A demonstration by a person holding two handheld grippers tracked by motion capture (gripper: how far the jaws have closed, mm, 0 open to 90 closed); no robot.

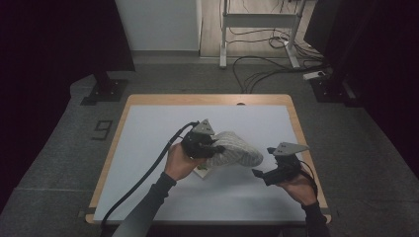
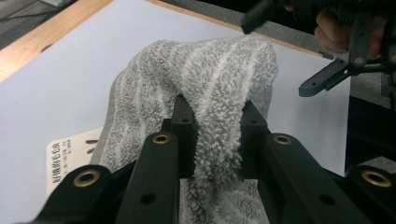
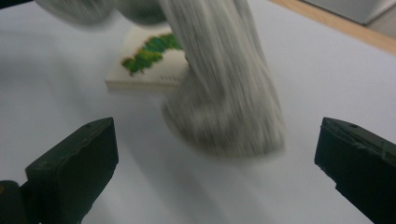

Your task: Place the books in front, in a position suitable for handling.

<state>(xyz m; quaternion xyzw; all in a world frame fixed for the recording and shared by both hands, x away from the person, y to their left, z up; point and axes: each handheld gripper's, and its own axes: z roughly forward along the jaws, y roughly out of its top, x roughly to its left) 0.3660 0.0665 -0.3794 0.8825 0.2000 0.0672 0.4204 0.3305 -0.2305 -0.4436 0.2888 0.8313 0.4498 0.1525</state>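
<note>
A fluffy grey striped sock (image 1: 236, 149) is held at the middle of the white table top (image 1: 148, 133). My left gripper (image 1: 213, 148) is shut on a fold of the sock (image 2: 215, 93); the cloth bulges between the two black jaws. A white card with a green print (image 3: 149, 60) hangs from the sock's cuff end (image 1: 201, 172). My right gripper (image 1: 262, 173) stands open just right of the sock's toe end (image 3: 229, 116), its jaws wide apart on either side and not touching it. The right gripper's jaws (image 2: 327, 77) also appear beyond the sock.
The table's wooden rim (image 1: 207, 99) frames the white surface. Dark stands (image 1: 104, 89) and loose cables (image 1: 262, 69) lie on the floor beyond the far edge. A white desk frame (image 1: 257, 29) stands at the back.
</note>
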